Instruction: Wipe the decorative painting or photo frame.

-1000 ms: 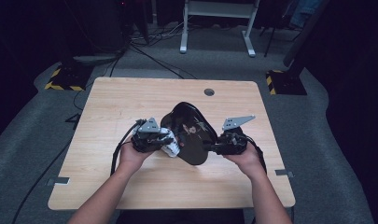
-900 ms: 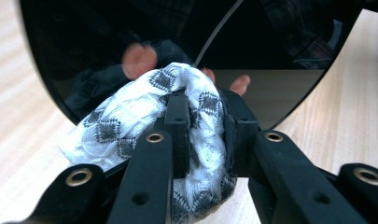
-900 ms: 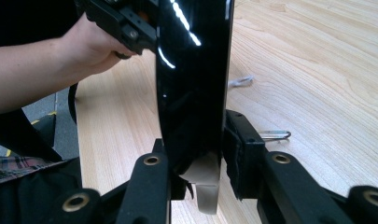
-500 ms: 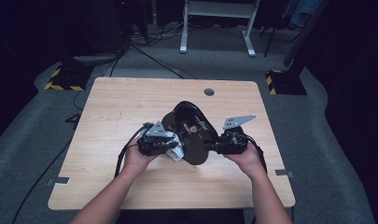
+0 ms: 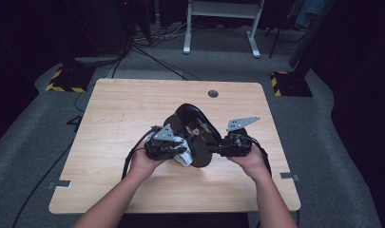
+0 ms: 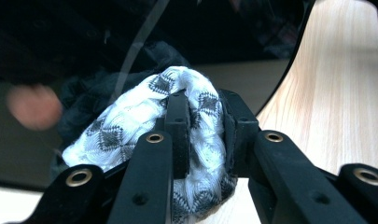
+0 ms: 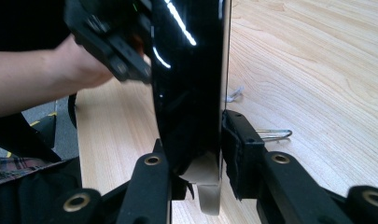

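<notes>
I had a glossy black plate (image 5: 192,135) standing on edge over the middle of the table's (image 5: 133,109) near half, its rim clamped upright in my right tool (image 7: 196,140). A bunched white cloth (image 6: 144,126) with dark diamond patterns was pinched in my left tool (image 6: 203,130), pressed against the plate's shiny face.

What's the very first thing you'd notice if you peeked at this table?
The big shiny black plate held up on its edge over the middle of the wooden table. The right gripper pinches its rim, and the left gripper presses a white cloth with dark diamond patterns against its glossy face, as if wiping it.
</notes>
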The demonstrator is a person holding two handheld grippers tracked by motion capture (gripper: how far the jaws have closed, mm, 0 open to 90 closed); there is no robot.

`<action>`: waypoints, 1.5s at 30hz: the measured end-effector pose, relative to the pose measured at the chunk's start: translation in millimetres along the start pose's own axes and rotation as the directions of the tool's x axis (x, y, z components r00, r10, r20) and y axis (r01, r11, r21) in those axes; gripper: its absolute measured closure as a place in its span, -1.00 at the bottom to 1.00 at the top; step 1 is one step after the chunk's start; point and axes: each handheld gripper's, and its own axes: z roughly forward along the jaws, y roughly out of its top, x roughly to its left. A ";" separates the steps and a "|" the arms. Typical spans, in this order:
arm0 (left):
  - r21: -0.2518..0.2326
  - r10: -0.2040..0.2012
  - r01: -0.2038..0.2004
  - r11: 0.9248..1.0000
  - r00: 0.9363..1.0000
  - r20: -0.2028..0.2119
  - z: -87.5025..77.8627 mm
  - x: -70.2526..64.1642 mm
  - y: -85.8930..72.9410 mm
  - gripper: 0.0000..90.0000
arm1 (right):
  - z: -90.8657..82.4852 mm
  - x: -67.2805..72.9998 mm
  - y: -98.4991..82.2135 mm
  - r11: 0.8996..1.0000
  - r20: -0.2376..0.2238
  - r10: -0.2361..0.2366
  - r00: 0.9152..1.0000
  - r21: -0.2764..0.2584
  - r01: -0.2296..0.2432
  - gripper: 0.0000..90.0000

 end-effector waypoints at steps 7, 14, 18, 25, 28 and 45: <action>0.012 -0.006 0.006 1.000 1.000 0.025 9.2 -0.4 -6.2 0.68 | -0.6 -2.8 -0.9 1.000 -0.006 0.009 1.000 -0.001 -0.009 0.62; 0.052 -0.022 0.020 0.998 0.999 0.045 19.2 -2.2 -16.4 0.68 | 0.0 -1.9 -0.3 1.000 -0.006 0.004 1.000 -0.001 -0.004 0.62; 0.011 -0.001 0.000 1.000 1.000 0.029 4.6 0.1 0.3 0.68 | 0.0 -3.0 -0.2 1.000 -0.008 0.009 1.000 -0.003 -0.009 0.62; 0.017 0.001 -0.001 1.000 1.000 0.031 8.8 -0.4 -3.5 0.68 | 0.1 -4.4 0.0 1.000 -0.015 0.019 1.000 -0.003 -0.019 0.62; 0.055 -0.012 0.009 0.998 0.999 0.052 22.3 -1.5 -16.4 0.68 | -0.1 -5.5 -0.3 1.000 -0.016 0.020 1.000 -0.005 -0.020 0.62; 0.087 0.024 -0.028 0.996 0.999 0.040 31.2 -10.1 -21.3 0.68 | 0.1 -10.2 -1.0 0.999 -0.041 0.042 0.998 -0.012 -0.042 0.61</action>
